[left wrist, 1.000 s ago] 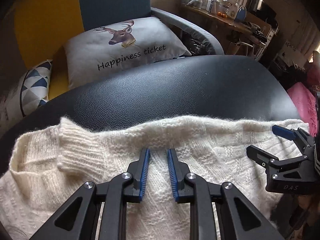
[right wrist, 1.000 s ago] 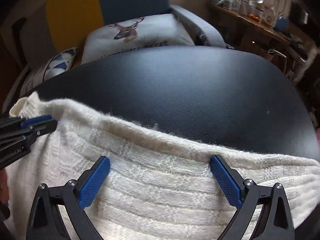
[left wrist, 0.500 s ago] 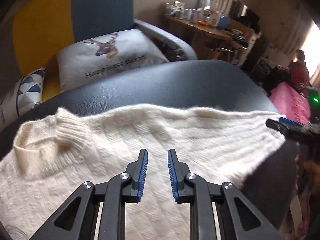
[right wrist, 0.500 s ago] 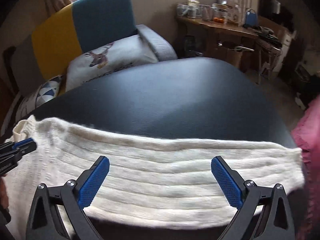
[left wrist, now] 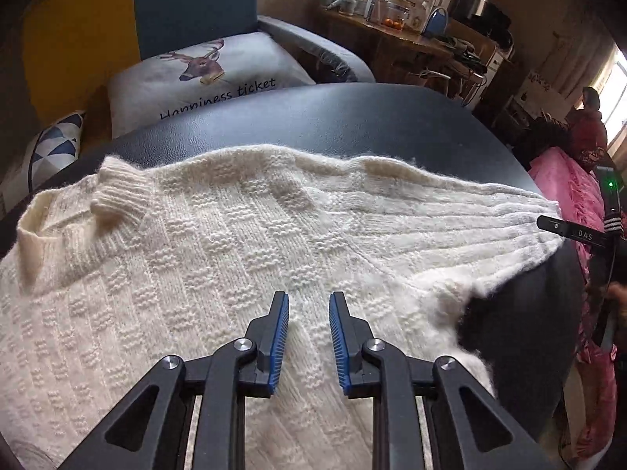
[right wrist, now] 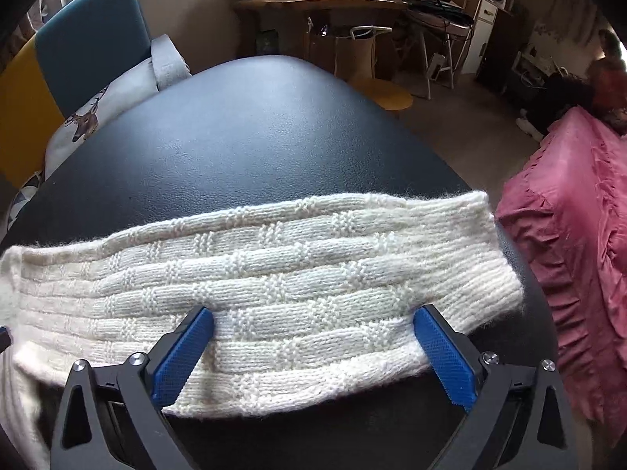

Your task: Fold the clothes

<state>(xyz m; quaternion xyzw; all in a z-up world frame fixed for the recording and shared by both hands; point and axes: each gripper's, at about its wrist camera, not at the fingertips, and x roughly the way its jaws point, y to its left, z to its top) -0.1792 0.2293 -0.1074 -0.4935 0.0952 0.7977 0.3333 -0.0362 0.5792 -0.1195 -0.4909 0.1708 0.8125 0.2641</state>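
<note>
A cream knitted sweater (left wrist: 219,258) lies flat on a round black leather table (left wrist: 313,117), collar (left wrist: 117,196) at the left, one sleeve (right wrist: 298,274) stretched out to the right. My left gripper (left wrist: 308,301) hovers above the sweater's body, its blue-padded jaws narrowly parted with nothing between them. My right gripper (right wrist: 313,325) is wide open just above the sleeve near its cuff (right wrist: 486,235), holding nothing. Its body shows at the right edge of the left wrist view (left wrist: 576,231).
A sofa with a deer-print cushion (left wrist: 203,74) stands behind the table. A pink-covered bed (right wrist: 568,211) is close on the right. A cluttered wooden desk (right wrist: 321,0) and a stool (right wrist: 388,96) stand beyond the table's far edge. A person (left wrist: 588,117) sits at far right.
The sleeve has been drawn out to the right and now lies flat. Both grippers have pulled back, and the right gripper has moved right toward the cuff. Both stay empty.
</note>
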